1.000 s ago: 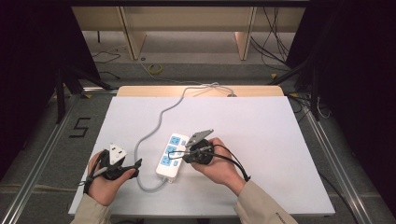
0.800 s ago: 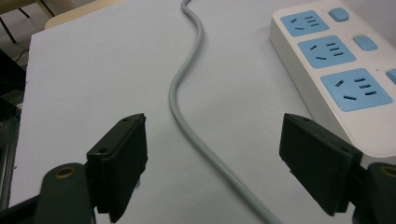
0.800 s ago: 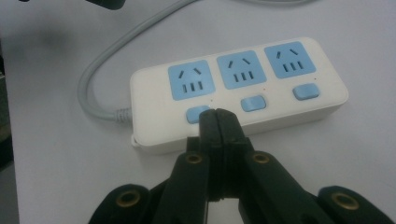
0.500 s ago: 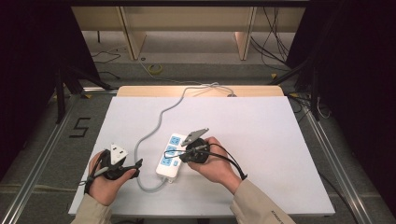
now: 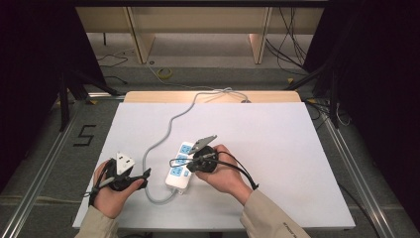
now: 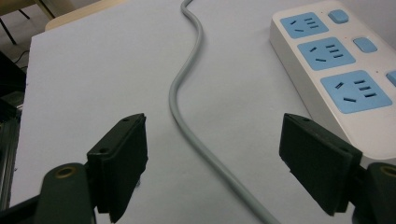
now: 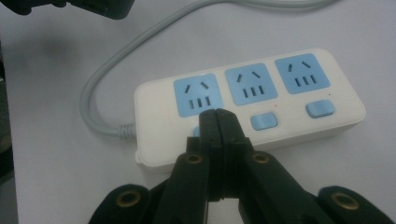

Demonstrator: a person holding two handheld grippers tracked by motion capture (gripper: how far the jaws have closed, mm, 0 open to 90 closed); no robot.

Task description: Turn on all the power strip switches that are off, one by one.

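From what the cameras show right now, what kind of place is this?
Probably a lab or recording workspace, not a home. A white table stands between metal rails, loose cables lie on the floor, and a power strip is the only item set out.

Sleeves: beige fabric on both forearms, small dark print near the right cuff.
Left gripper [image 6: 233, 158]: black, two flat rectangular pads, brass-ringed screw holes, a grey three-cornered plate on top.
Right gripper [image 7: 218, 116]: black too, narrow jaws, brass-ringed pivots, the same grey plate.
Cables: thin black, trailing from each gripper.
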